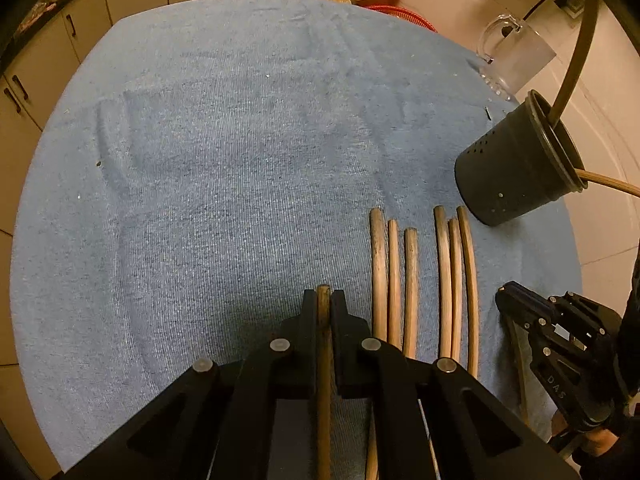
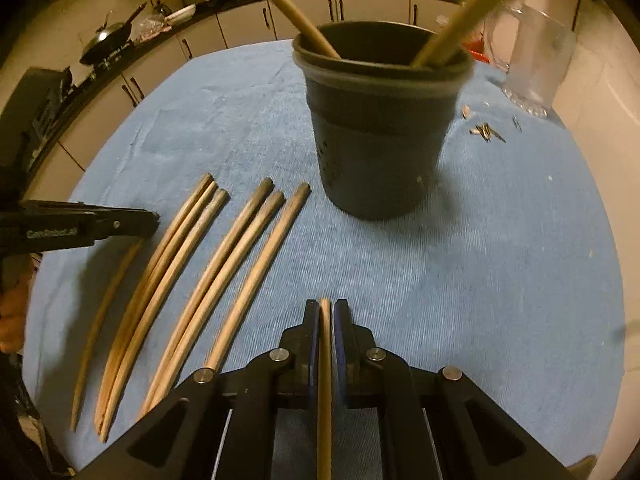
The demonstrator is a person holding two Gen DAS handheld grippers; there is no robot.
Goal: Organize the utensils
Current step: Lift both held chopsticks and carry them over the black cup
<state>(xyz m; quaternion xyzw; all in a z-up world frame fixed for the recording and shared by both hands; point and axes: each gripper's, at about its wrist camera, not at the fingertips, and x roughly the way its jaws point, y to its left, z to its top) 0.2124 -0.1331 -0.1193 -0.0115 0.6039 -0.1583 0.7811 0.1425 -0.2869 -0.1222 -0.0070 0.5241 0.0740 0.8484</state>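
The left gripper (image 1: pixel 324 304) is clamped on one wooden chopstick (image 1: pixel 323 360), whose blunt end shows just past the fingertips. The right gripper (image 2: pixel 325 312) is likewise pinched tight on a second chopstick (image 2: pixel 325 368), held close to its thick end. Both grippers point steeply down at the blue cloth (image 1: pixel 224 160) that covers the surface.

Between the two grippers, six loose chopsticks (image 2: pixel 224 264) lie side by side in two groups of three, to the right of the left gripper and to the left of the right one. Ahead of the right gripper, a little to its right, stands the dark perforated holder (image 2: pixel 376 140), upright, with two chopsticks already leaning in it. Beyond that is a clear glass mug (image 2: pixel 536 52).

The step in hand looks like carrying each held chopstick to the holder. To do it well, lift straight up first so the trailing thin end clears the cloth and does not sweep the neighbours out of line. Tilt the chopstick towards upright over the rim, aim between the two leaning ones, and let go only once the tip is well inside. Go one hand at a time, as the mouth is narrow and a knock might tip the holder.
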